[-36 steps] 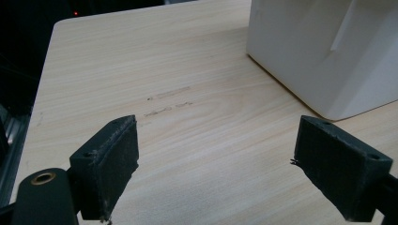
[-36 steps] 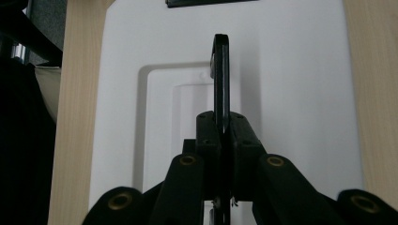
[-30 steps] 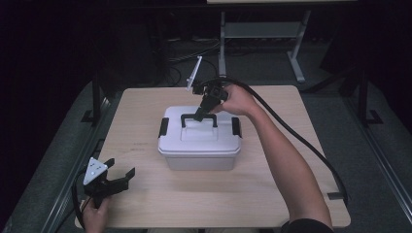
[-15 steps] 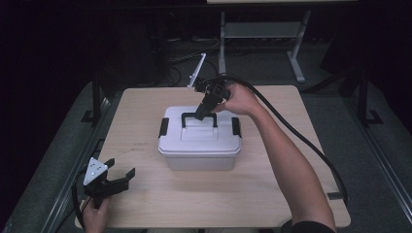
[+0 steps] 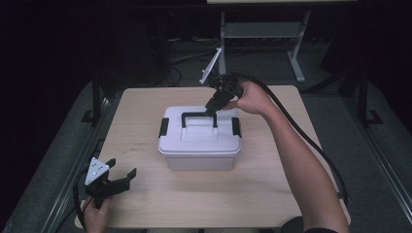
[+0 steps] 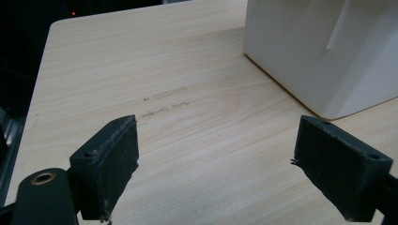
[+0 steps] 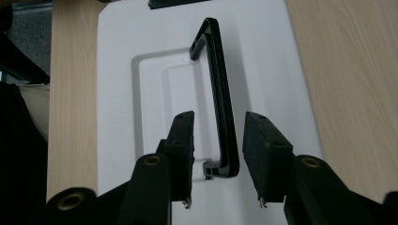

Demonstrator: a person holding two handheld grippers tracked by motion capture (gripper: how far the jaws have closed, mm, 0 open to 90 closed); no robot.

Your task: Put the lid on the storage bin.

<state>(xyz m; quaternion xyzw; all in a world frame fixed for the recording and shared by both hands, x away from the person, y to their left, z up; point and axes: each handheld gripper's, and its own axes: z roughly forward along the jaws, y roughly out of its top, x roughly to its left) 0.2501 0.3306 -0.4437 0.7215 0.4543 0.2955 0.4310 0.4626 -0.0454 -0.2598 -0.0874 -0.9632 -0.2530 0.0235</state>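
A white plastic storage box with black side latches sits in the middle of the frame in the high view, on a light wooden table. Its black carry handle stands upright on the lid.

The right gripper reaches in from the upper right of the box, tilted down at the right end of the handle. In the right gripper view the handle runs up the centre of the frame, its near end between the two black pads. The jaws have just been opening: a gap shows on each side of the handle, so the pads stand apart from it and no longer clamp it.

The left gripper is at the lower left of the high view, near the table's front edge and well apart from the box. Its jaws are spread wide with nothing between them; the left gripper view shows bare tabletop there and a corner of the box at the upper right.
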